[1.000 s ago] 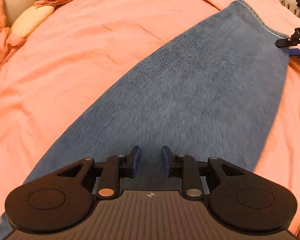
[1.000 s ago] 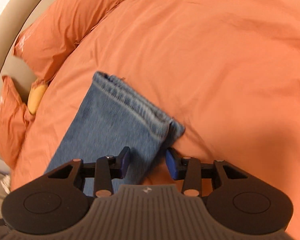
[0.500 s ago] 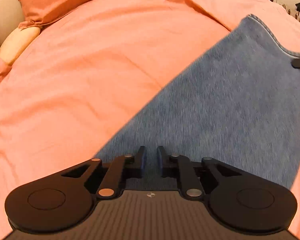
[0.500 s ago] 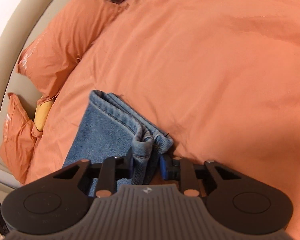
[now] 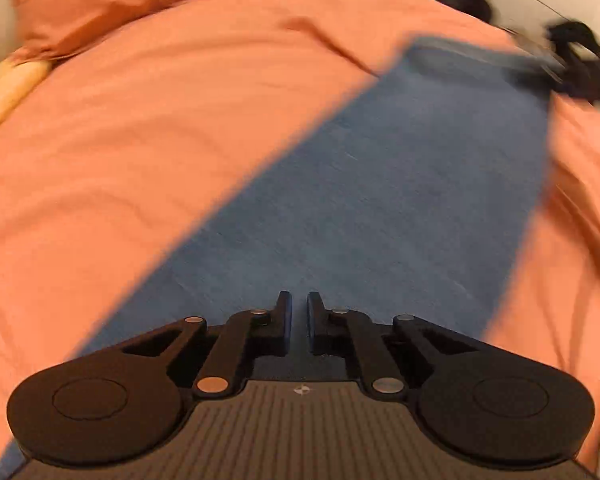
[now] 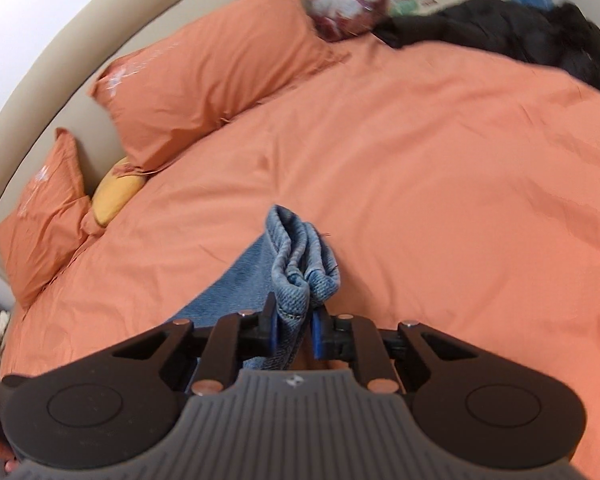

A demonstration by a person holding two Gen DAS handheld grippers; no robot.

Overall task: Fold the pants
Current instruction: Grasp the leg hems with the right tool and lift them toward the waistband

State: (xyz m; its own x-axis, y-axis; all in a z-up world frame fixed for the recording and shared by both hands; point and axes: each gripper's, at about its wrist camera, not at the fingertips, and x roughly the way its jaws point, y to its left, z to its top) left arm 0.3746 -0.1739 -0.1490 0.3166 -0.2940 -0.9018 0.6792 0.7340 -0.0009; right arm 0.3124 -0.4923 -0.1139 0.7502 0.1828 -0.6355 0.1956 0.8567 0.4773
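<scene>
The blue denim pants (image 5: 380, 208) lie stretched across the orange duvet of the bed (image 5: 140, 140), one long leg running from the left gripper (image 5: 296, 320) away to the right gripper (image 6: 292, 328); the left gripper's fingers have just closed and stand nearly together low over the denim, though whether cloth is pinched between them I cannot tell; the right gripper's fingers have just been closing and are clamped on the bunched hem, which rises off the duvet in folds; two orange pillows (image 6: 220, 64) lean on the beige headboard (image 6: 80, 36); a black garment (image 6: 500, 28) lies at the far edge.
</scene>
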